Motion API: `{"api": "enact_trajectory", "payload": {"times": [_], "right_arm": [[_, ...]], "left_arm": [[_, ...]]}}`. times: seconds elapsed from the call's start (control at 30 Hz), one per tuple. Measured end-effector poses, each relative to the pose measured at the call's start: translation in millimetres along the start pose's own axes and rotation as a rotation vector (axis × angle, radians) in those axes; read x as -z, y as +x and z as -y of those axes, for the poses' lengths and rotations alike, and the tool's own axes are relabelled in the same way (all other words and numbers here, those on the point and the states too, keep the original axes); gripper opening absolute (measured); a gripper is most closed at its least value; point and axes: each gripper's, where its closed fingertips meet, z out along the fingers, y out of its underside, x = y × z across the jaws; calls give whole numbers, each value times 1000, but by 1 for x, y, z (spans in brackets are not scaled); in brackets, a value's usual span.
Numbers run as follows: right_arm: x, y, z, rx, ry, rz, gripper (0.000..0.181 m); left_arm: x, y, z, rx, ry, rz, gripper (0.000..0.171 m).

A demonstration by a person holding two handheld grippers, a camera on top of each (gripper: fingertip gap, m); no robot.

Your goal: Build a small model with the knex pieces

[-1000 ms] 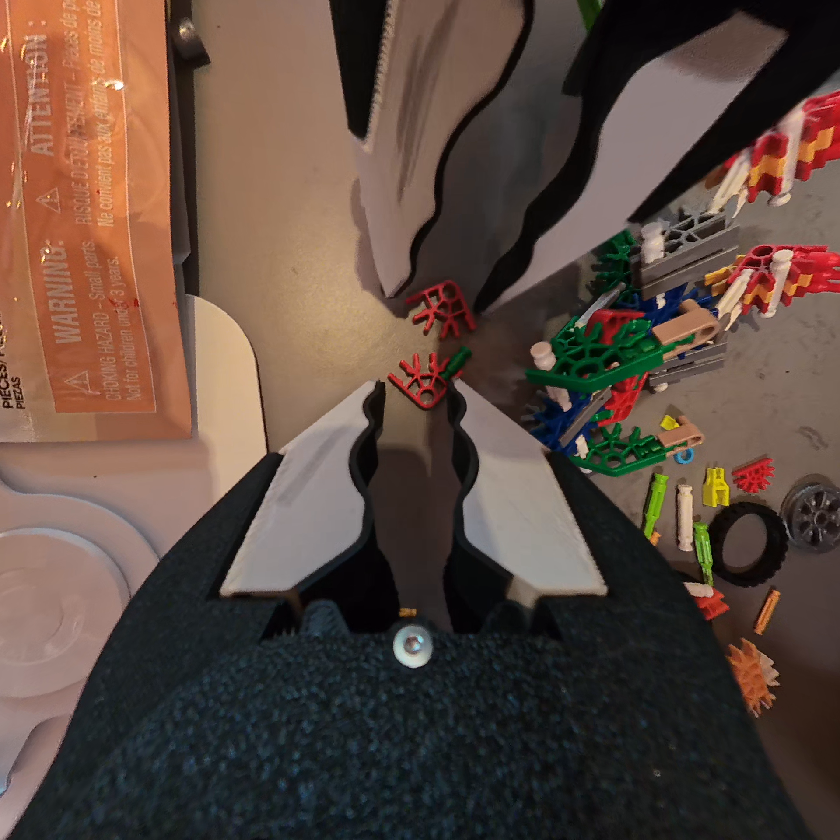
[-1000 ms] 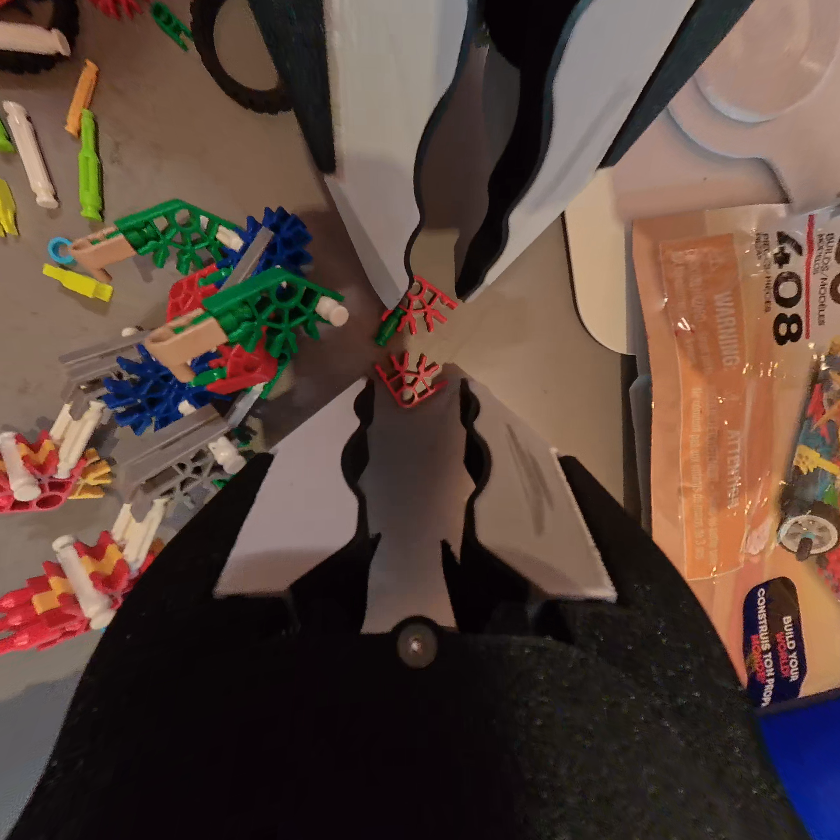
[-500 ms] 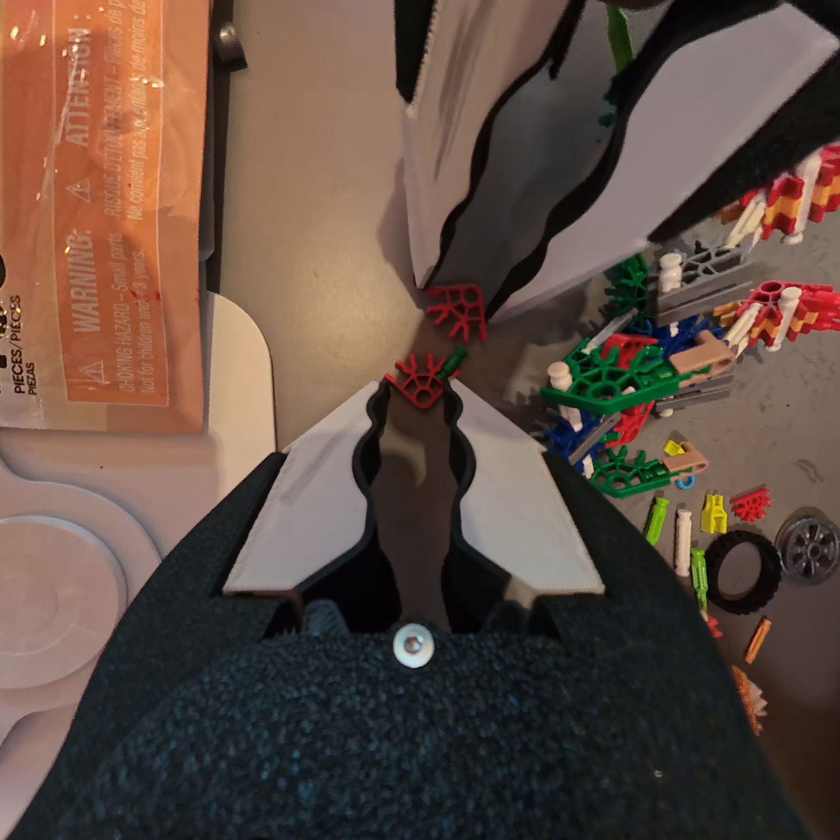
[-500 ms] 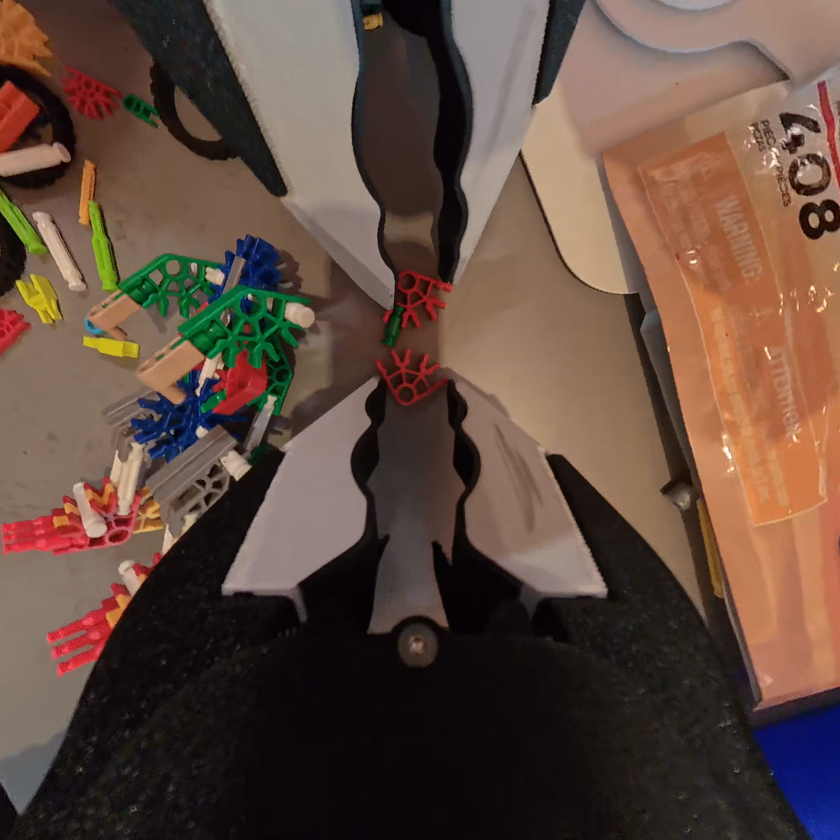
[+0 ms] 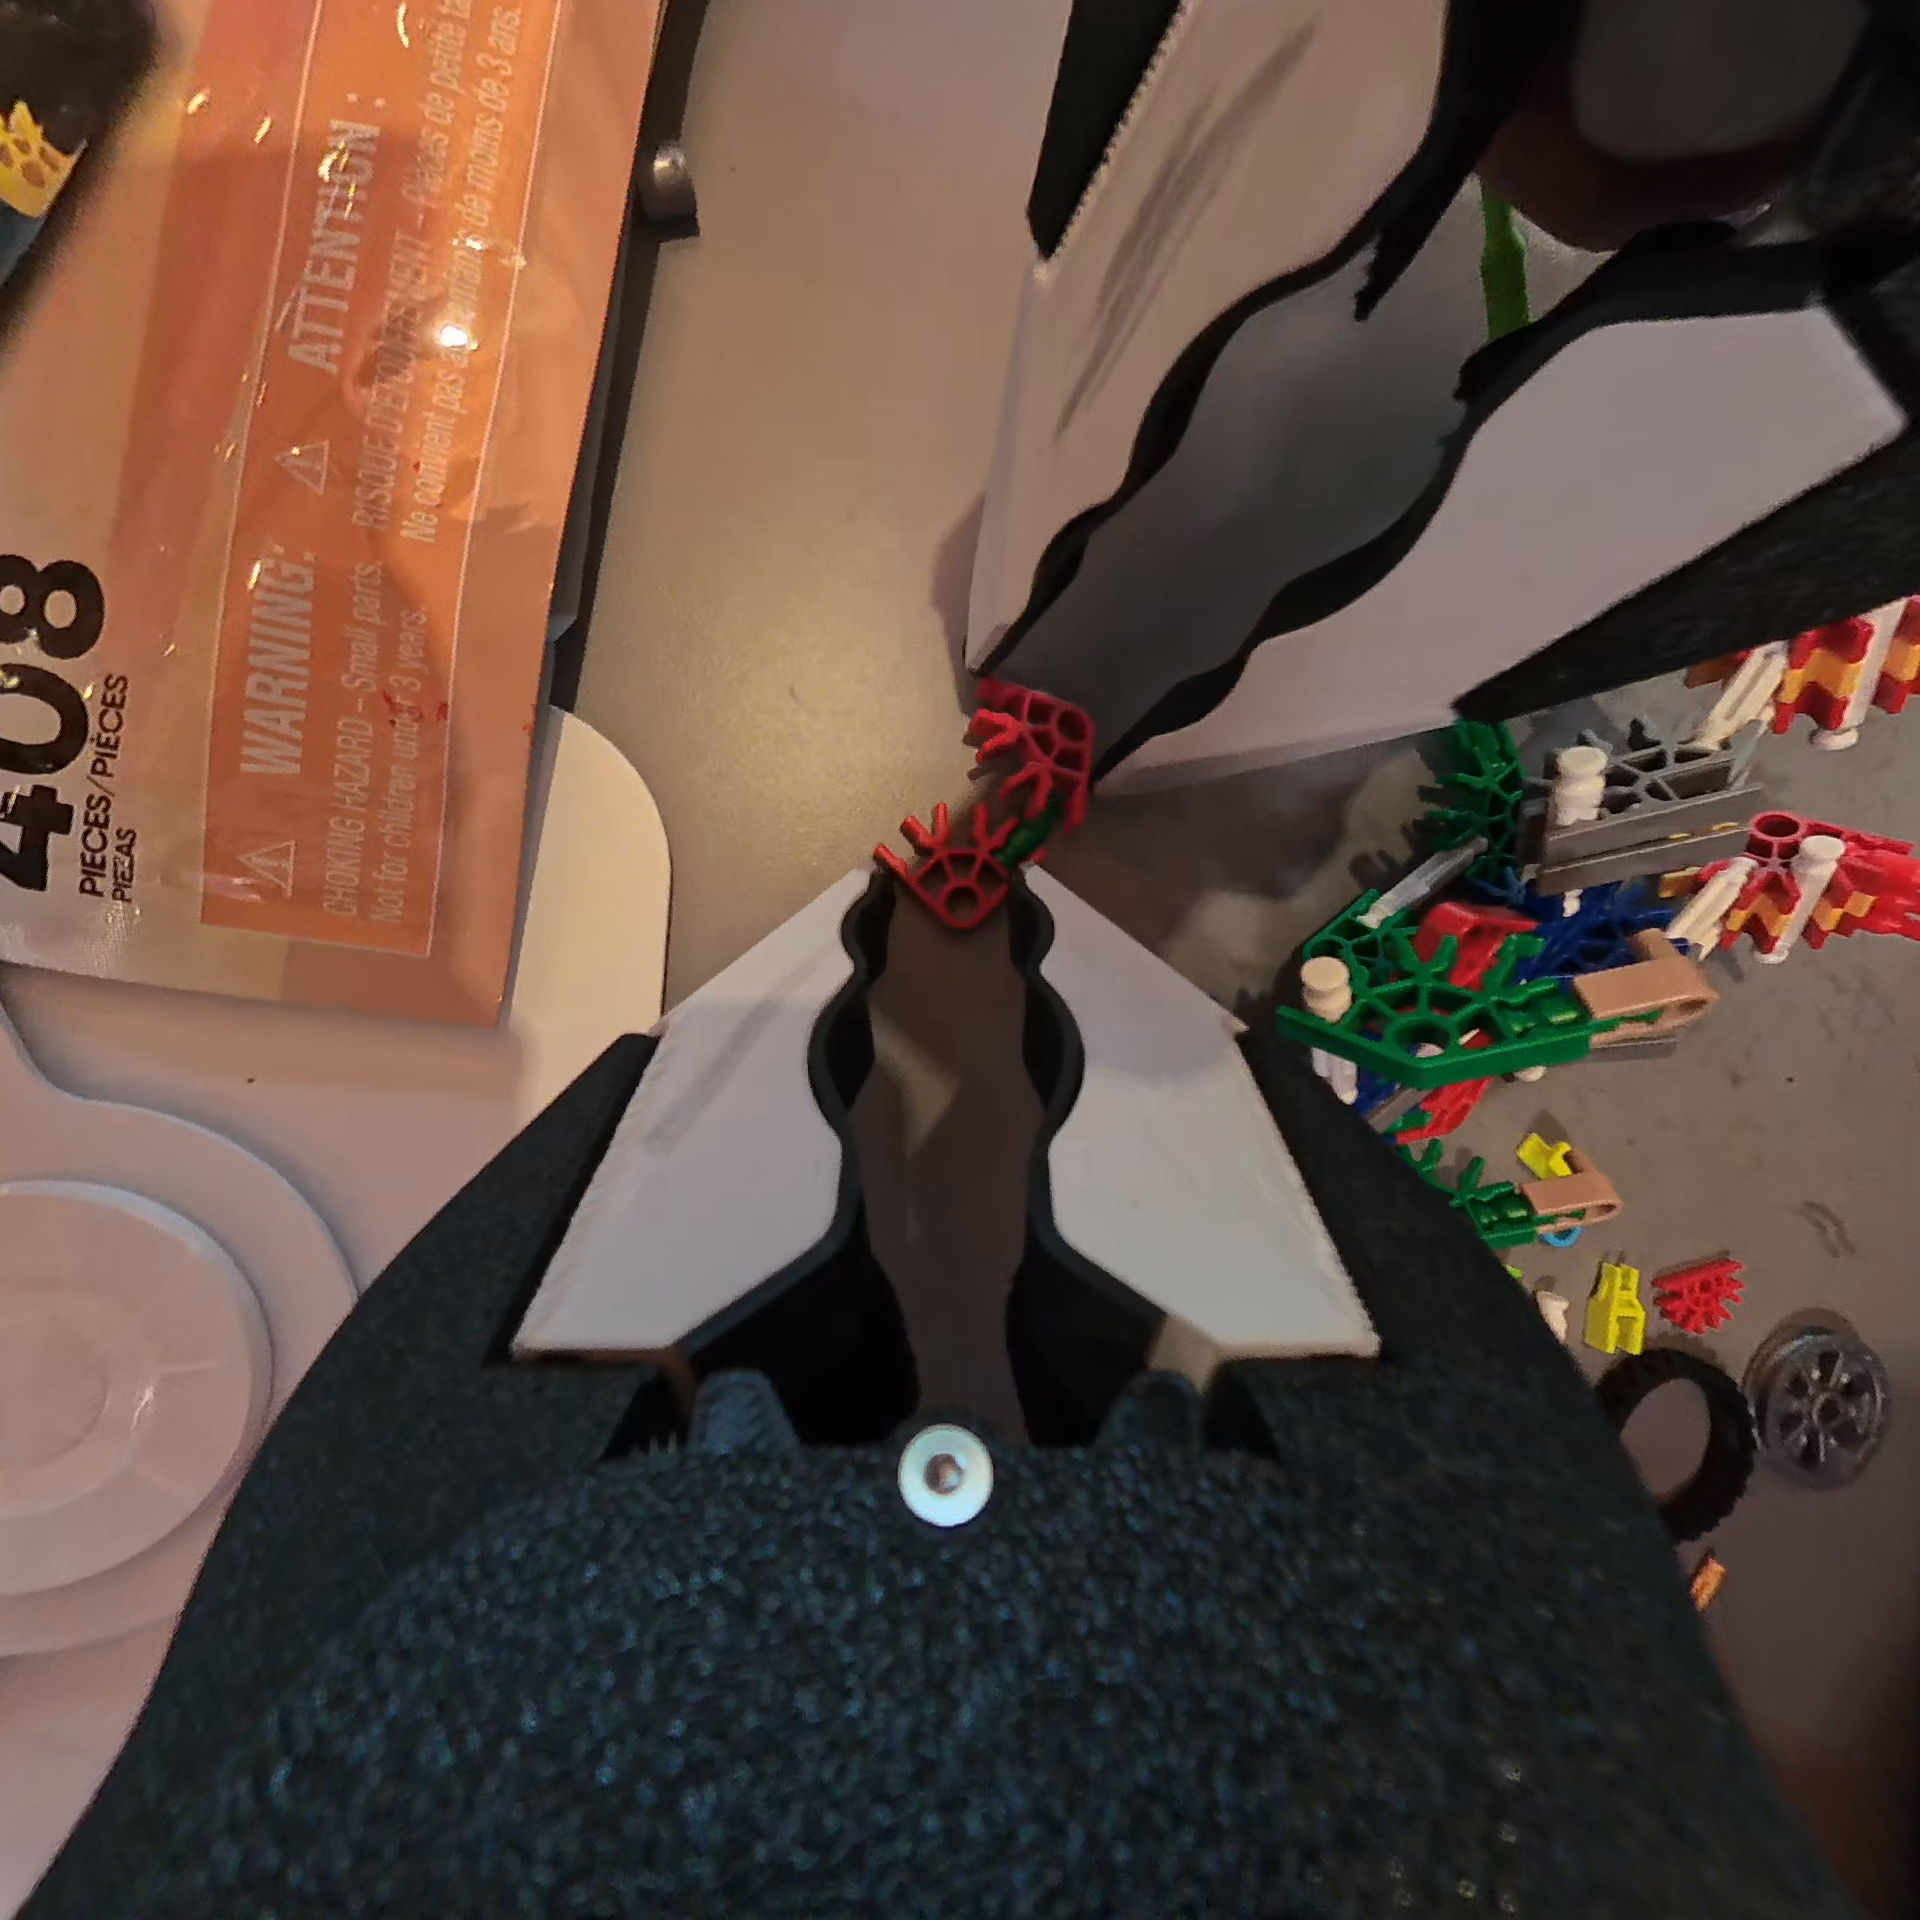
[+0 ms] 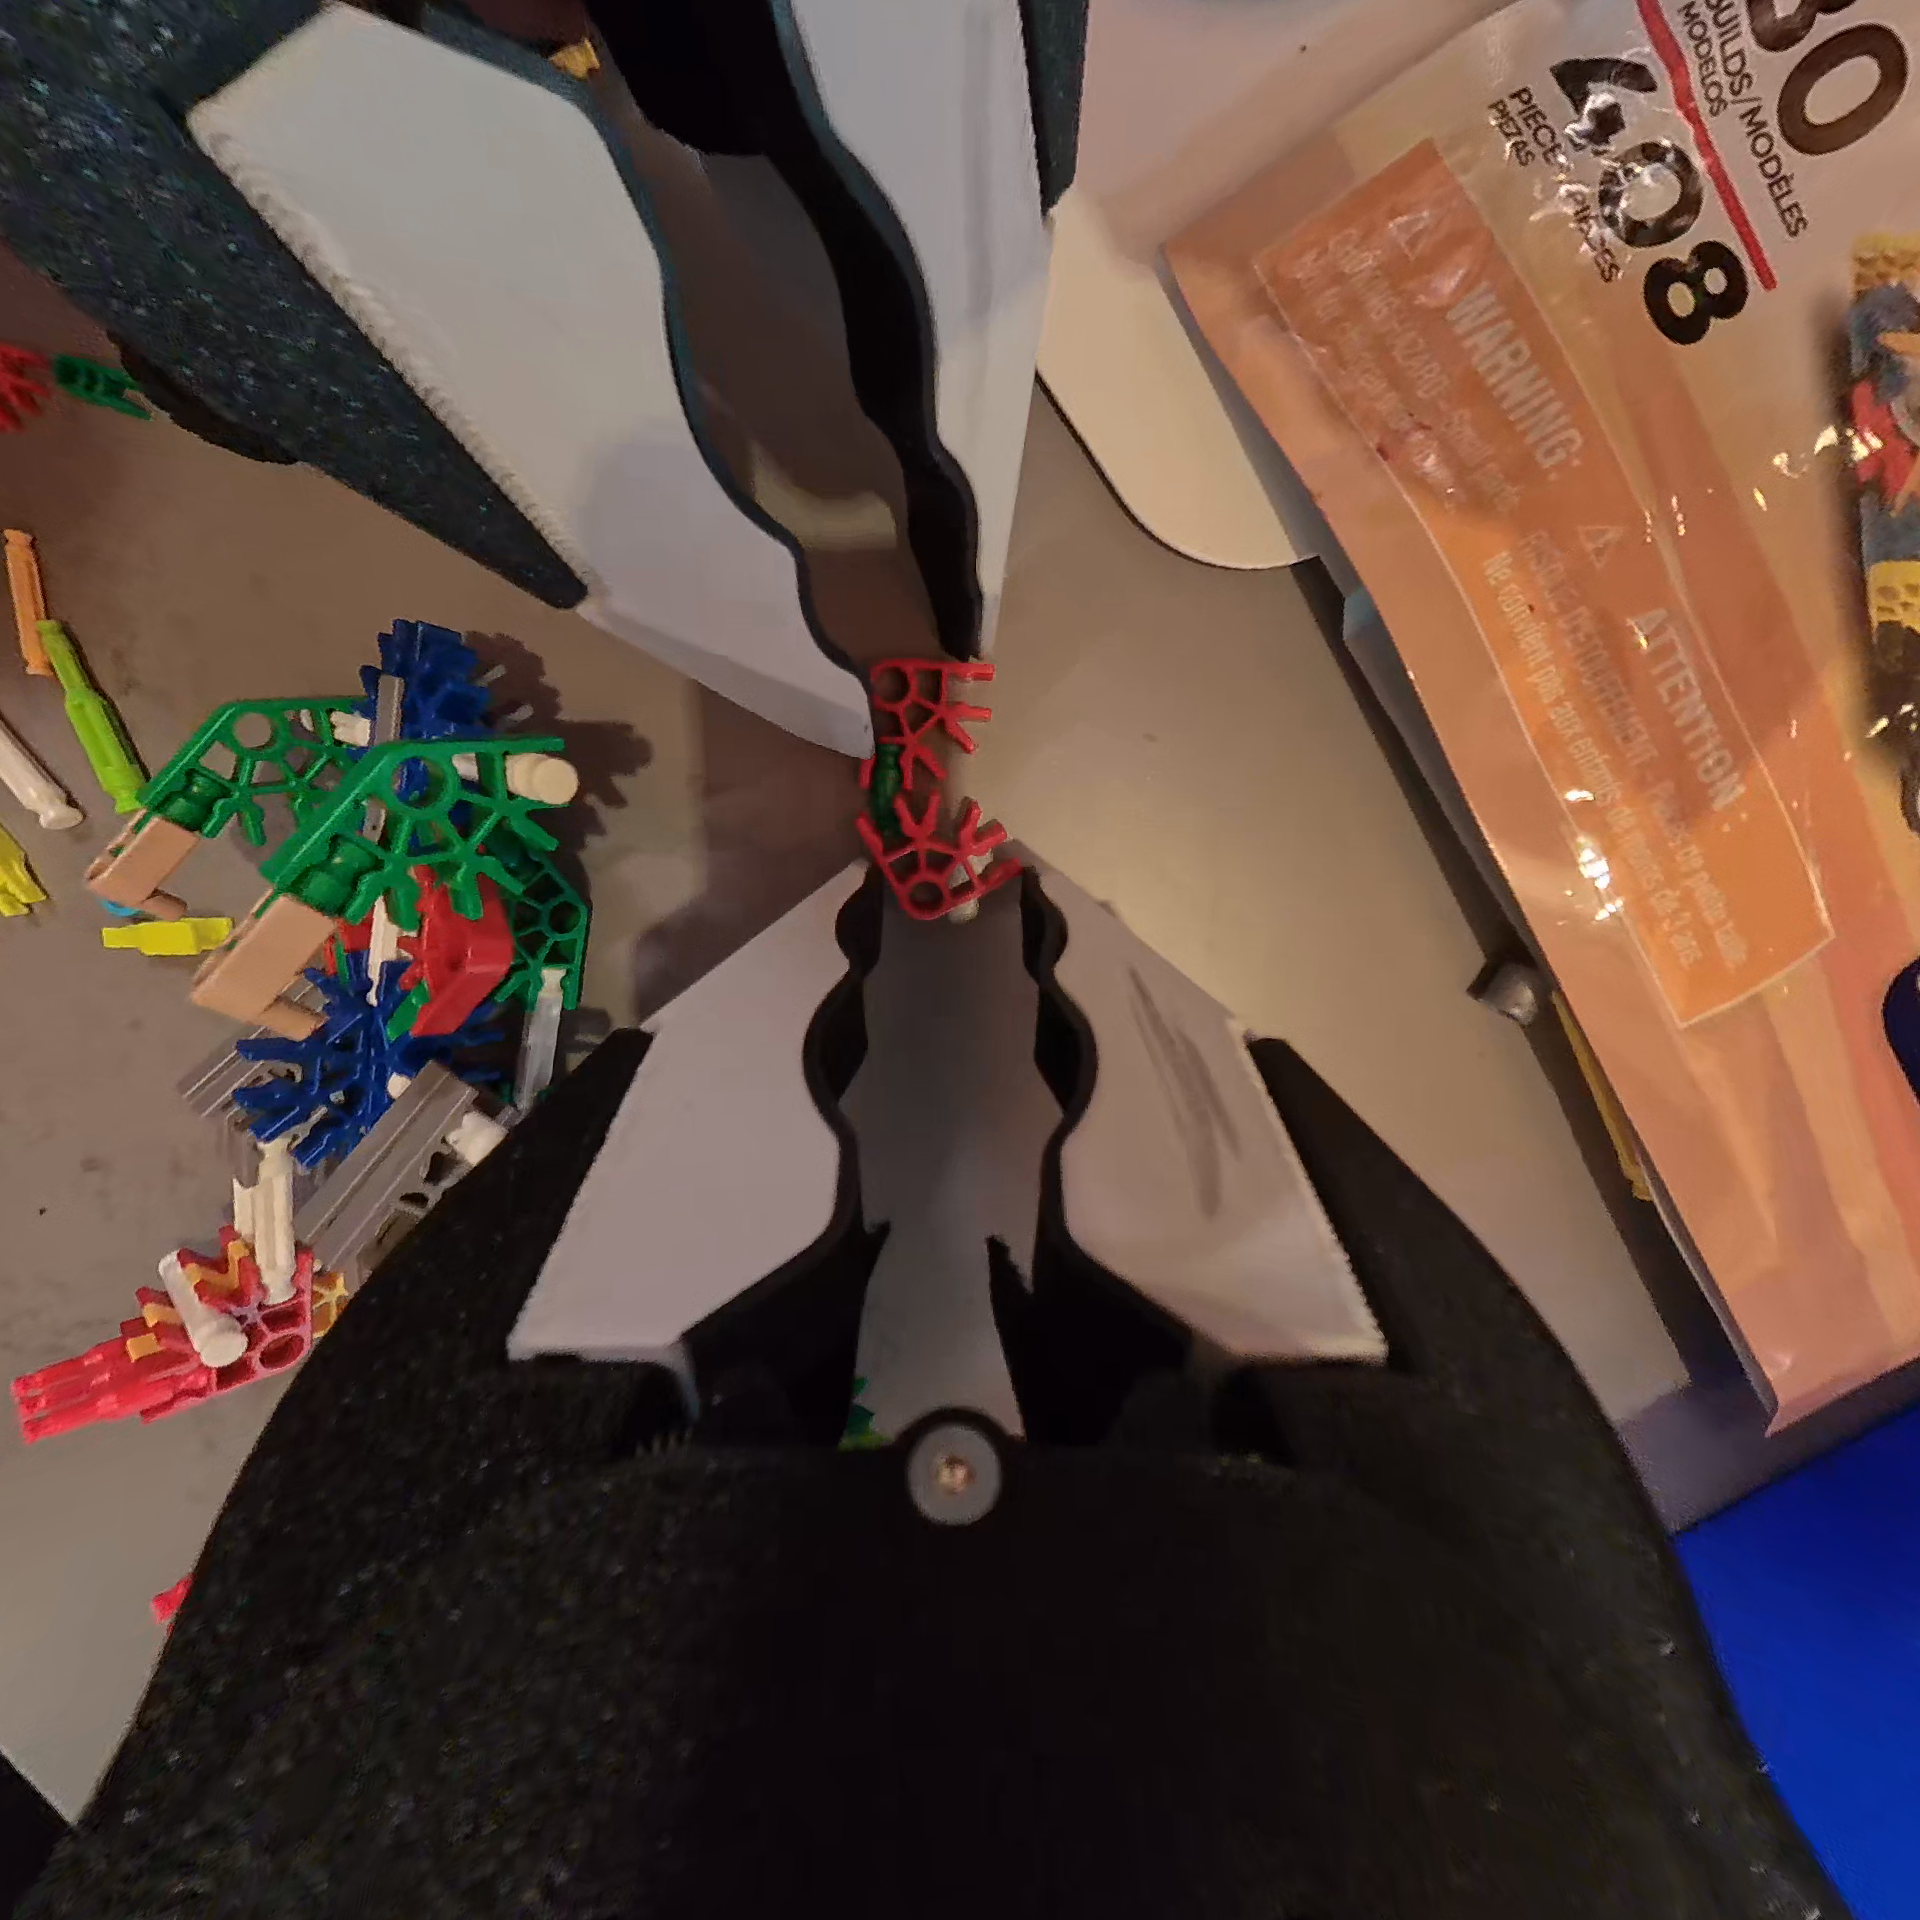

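Note:
My left gripper (image 5: 951, 883) is shut on a red fan-shaped connector (image 5: 956, 878) with a short green rod (image 5: 1023, 836) plugged into its right side. My right gripper (image 6: 945, 883) is shut on a second red connector (image 6: 935, 862). The two grippers face each other tip to tip above the grey table. The right gripper (image 5: 1039, 717) comes in from the upper right in the left wrist view, holding its connector (image 5: 1039, 748). The left gripper (image 6: 925, 686) shows at the top of the right wrist view with its connector (image 6: 920, 717). The green rod (image 6: 885, 790) bridges the two connectors, which nearly touch.
A part-built cluster of green, blue, red and grey pieces (image 5: 1423, 1008) lies beside the grippers and also shows in the right wrist view (image 6: 416, 862). An orange plastic bag (image 5: 312, 520) lies on a white tray (image 5: 125, 1351). A black tyre (image 5: 1673, 1444), a grey hub (image 5: 1818, 1408) and loose small rods lie nearby. My two grippers' fingertips are within a few centimetres of each other.
The two grippers have closed the gap between them. The two red connectors, apart a second ago, now meet at the green rod. Both grips stay shut.

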Motion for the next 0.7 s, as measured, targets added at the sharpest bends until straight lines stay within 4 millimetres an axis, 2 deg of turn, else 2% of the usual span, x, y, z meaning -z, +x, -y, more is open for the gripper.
{"api": "enact_trajectory", "payload": {"times": [0.7], "right_arm": [[-1,-5,9,-58,9,-16,26]], "left_arm": [[7,-2,-11,4,-27,6,20]]}}
